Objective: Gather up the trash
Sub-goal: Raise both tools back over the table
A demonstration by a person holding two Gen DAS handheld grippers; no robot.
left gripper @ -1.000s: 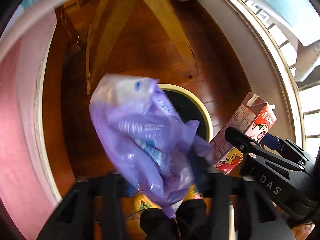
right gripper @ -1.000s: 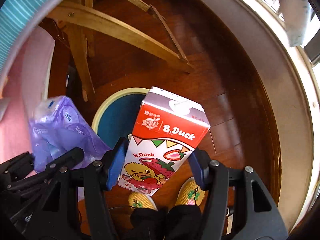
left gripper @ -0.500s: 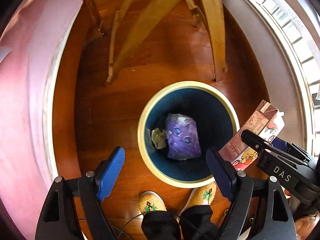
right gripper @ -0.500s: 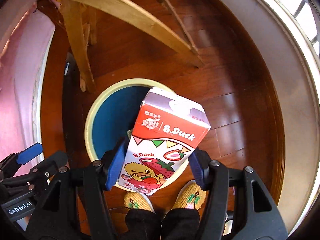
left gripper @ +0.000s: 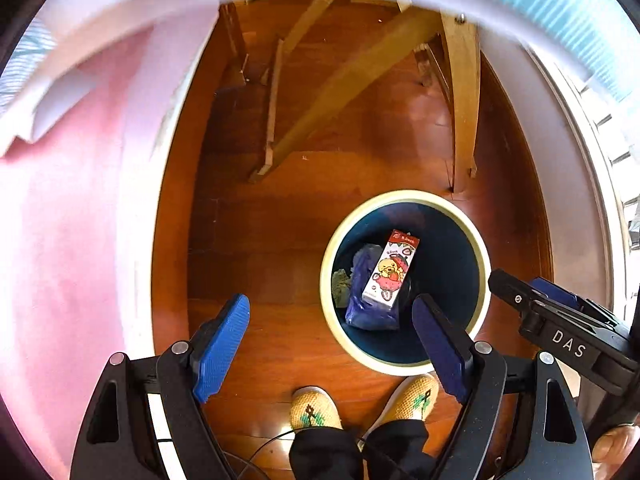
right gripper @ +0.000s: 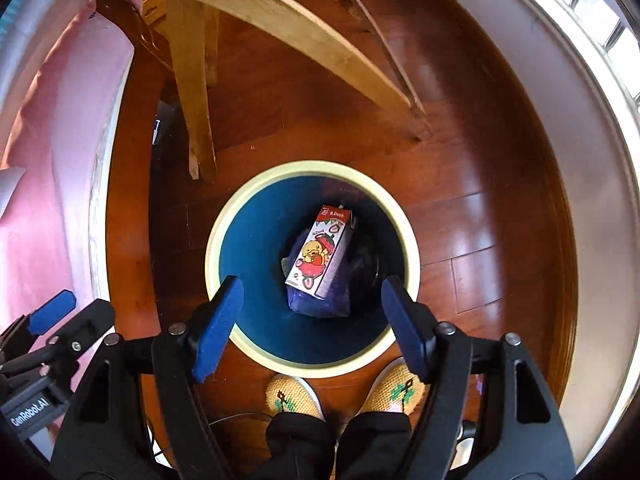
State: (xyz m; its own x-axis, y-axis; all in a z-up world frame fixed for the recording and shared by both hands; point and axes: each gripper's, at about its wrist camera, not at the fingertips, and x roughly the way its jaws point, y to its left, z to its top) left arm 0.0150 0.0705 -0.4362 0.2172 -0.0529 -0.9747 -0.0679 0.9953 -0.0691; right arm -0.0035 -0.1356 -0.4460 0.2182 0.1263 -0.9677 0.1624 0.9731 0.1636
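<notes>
Carton (right gripper: pixel 320 250) in bin (right gripper: pixel 240 200), wad (left gripper: pixel 340 288) — left view

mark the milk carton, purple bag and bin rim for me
milk carton (right gripper: pixel 318 254): right wrist view, on the printed front face with the duck.
purple bag (right gripper: pixel 316 307): right wrist view, on the bag's lower edge showing below the carton.
bin rim (right gripper: pixel 214 240): right wrist view, on the cream rim's left side.

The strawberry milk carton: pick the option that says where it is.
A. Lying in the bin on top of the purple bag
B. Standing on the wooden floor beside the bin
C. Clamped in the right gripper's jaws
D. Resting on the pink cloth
A: the strawberry milk carton lies inside the bin on the purple bag, and the right gripper above it has open, empty jaws.
</notes>
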